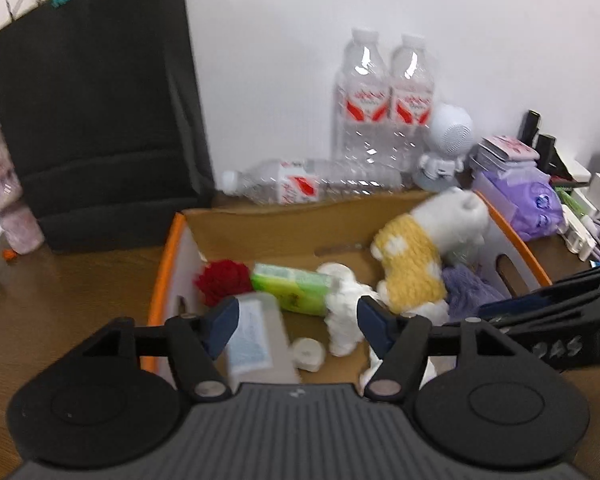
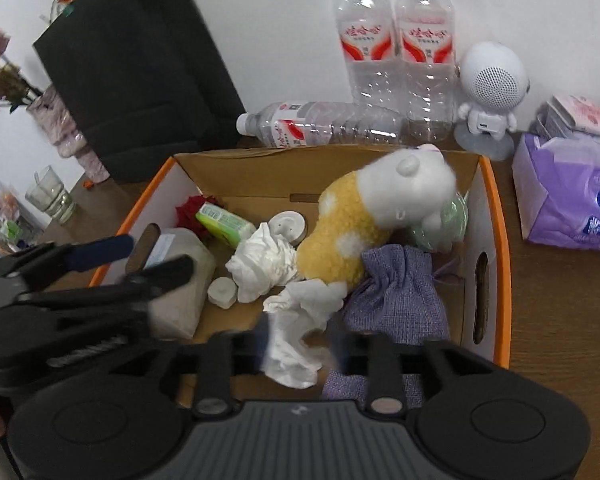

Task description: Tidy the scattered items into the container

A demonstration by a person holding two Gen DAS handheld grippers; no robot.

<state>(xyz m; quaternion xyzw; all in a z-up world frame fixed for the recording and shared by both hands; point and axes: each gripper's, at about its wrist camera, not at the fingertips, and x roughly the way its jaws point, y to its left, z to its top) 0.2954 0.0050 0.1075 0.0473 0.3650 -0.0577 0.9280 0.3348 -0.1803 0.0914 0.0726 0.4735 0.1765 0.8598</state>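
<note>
An orange-rimmed cardboard box [image 1: 168, 248] [image 2: 496, 200] holds a yellow-and-white plush toy [image 1: 416, 264] [image 2: 352, 216], a purple cloth pouch [image 2: 396, 292], a green packet [image 1: 292, 286] [image 2: 224, 224], a red flower [image 1: 222, 280], crumpled tissues [image 2: 264, 260] and a frosted plastic bottle [image 1: 256, 336] [image 2: 180, 272]. My left gripper [image 1: 298, 322] is open and empty over the box's near side. My right gripper [image 2: 300, 344] hangs over the box with a crumpled white tissue [image 2: 296, 344] between its blurred fingers.
Behind the box stand two clear water bottles [image 2: 396, 52], with a third lying down [image 2: 320, 124]. A black paper bag [image 1: 96, 120] stands at the left. A white round speaker [image 2: 490, 88] and purple tissue packs [image 2: 572, 200] are at the right. A glass [image 2: 50, 196] sits far left.
</note>
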